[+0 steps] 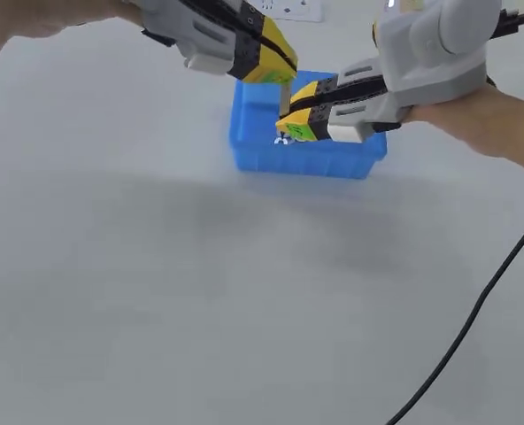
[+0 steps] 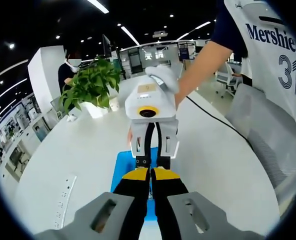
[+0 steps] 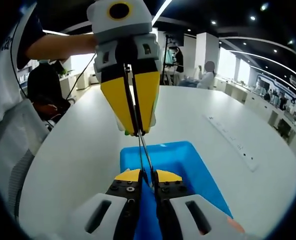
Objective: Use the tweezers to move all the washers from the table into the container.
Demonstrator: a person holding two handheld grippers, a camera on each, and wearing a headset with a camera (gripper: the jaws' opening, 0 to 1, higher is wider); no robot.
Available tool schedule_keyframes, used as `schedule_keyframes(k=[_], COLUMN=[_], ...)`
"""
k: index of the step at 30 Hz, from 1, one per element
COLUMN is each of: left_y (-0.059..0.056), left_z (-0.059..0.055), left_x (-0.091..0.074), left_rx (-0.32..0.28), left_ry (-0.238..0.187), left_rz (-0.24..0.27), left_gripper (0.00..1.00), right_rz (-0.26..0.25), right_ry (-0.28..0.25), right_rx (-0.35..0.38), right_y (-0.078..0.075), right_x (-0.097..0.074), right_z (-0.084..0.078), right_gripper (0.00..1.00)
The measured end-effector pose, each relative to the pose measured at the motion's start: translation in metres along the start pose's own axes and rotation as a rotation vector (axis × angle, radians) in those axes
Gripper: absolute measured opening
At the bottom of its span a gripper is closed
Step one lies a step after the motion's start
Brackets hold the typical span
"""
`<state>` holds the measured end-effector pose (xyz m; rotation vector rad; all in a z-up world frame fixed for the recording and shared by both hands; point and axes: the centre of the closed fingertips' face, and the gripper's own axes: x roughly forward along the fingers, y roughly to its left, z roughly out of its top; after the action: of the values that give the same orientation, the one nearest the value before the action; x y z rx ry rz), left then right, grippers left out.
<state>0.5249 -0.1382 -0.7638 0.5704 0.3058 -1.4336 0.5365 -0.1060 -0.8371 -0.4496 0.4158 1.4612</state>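
Left hand-held gripper (image 2: 151,172) and right hand-held gripper (image 3: 147,175) seem clamped on the tweezers (image 3: 144,150) over the container (image 1: 306,162) at twelve o'clock; uneven pulling could drop them.

Your thin metal tweezers (image 3: 142,152) slant tips-down over the blue container (image 1: 306,164), an open rectangular bin standing flat on the grey worktop (image 1: 200,283). Small pale washers (image 1: 282,142) lie inside it near the left wall, too small to count.
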Motion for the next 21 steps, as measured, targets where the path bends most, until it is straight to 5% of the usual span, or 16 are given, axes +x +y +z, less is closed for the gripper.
schedule_keyframes(k=[12, 21], left_y=[0.0013, 0.0007], left_z=[-0.0099, -0.0054], left_x=[0.0034, 0.0013], left_rx=[-0.022, -0.009], left_ry=[0.018, 0.016], left_rz=[0.006, 0.008], left_gripper=[0.05, 0.05], right_rz=[-0.012, -0.034], right_ry=[0.024, 0.012], right_rx=[0.021, 0.027], right_y=[-0.0038, -0.0057], right_x=[0.0032, 0.0011], right_z=[-0.0093, -0.0040], right_gripper=[0.10, 0.12])
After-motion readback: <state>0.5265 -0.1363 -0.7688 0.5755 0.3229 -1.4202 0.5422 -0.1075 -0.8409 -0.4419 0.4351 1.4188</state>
